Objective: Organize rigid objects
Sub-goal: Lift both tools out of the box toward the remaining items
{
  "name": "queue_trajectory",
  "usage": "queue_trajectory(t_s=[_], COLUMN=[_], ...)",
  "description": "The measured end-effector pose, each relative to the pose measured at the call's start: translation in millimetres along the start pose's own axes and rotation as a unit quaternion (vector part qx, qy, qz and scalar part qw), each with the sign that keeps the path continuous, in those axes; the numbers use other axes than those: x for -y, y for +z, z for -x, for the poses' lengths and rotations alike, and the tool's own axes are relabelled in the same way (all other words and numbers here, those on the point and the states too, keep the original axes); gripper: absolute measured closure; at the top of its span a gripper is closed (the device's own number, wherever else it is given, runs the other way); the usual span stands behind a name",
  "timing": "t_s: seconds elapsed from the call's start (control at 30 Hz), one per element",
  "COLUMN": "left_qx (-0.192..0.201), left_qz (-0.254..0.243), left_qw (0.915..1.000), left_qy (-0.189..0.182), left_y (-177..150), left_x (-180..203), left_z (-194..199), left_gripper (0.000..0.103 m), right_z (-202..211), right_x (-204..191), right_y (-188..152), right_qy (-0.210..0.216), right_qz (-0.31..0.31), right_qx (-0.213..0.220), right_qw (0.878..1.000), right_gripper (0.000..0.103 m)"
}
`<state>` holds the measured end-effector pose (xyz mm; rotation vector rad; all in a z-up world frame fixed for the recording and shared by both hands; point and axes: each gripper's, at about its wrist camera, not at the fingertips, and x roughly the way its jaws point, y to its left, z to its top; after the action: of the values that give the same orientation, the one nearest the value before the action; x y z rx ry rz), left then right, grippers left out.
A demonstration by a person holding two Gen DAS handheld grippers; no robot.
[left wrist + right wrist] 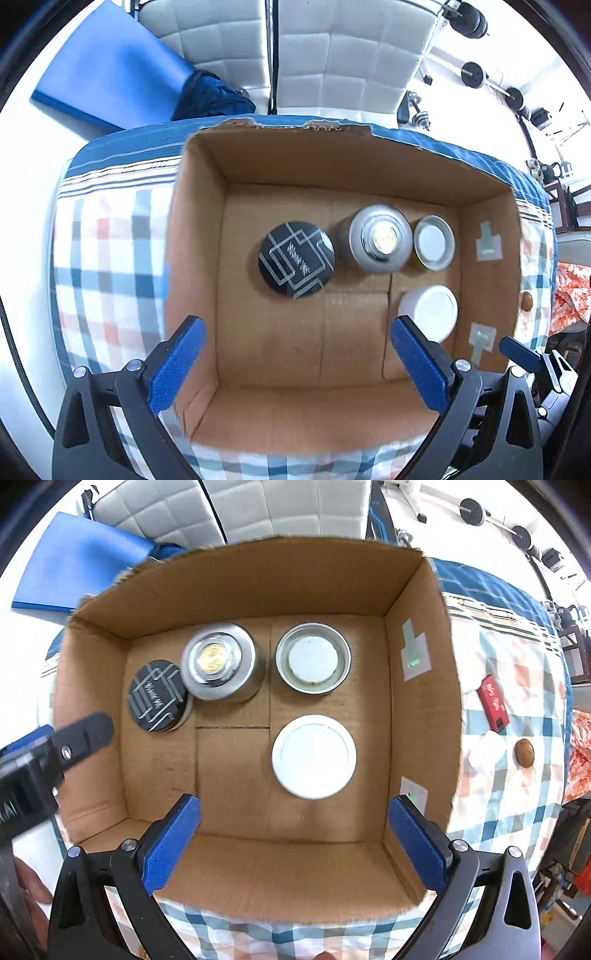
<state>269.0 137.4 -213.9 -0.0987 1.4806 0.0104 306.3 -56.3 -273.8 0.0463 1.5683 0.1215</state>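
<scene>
Four jars stand in the box (258,867); both grippers' jaws gape empty above (right (293,843) nearer the red pack (494,703)).

Black tool (297,363), blue ribbed pads (177,365)

I see an open brown cardboard box (258,867) holding four round containers, all upright: a black jar with a silver line-patterned lid (157,696) by its left wall, touching a silver metal tin (221,662), then a grey-rimmed tin (313,658), and a white-lidded jar (314,757) nearer.
</scene>
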Motion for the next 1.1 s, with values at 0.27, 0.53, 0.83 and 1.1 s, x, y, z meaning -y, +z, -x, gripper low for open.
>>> queue_trajectory(t_s=[0.27,0.53,0.83,1.1], left_qx=[0.04,0.067,0.089,0.096], left_qz=[0.011,-0.001,-0.003,-0.008], left_qw=[0.9991,0.9977,0.9959,0.995], left_qy=[-0.006,-0.008,-0.014,-0.026], left_y=[-35.7,-66.2,-90.0,-89.7], left_x=[-4.9,4.4,12.8,31.7], left_z=[34.9,73.5,109.0,118.3], left_gripper=[0.0,0.0,0.0,0.0], right_z=[51.4,98.3,139.3,150.2], right_x=[-3.8,-5.5,0.7,15.7], right_y=[-52.9,-93.0,-116.8,-119.2], right_qy=[0.003,0.023,0.029,0.044], right_qz=[0.019,0.029,0.03,0.025], right_qx=[0.04,0.069,0.101,0.107], right_qw=[0.999,0.997,0.994,0.993], right_gripper=[0.0,0.0,0.0,0.0])
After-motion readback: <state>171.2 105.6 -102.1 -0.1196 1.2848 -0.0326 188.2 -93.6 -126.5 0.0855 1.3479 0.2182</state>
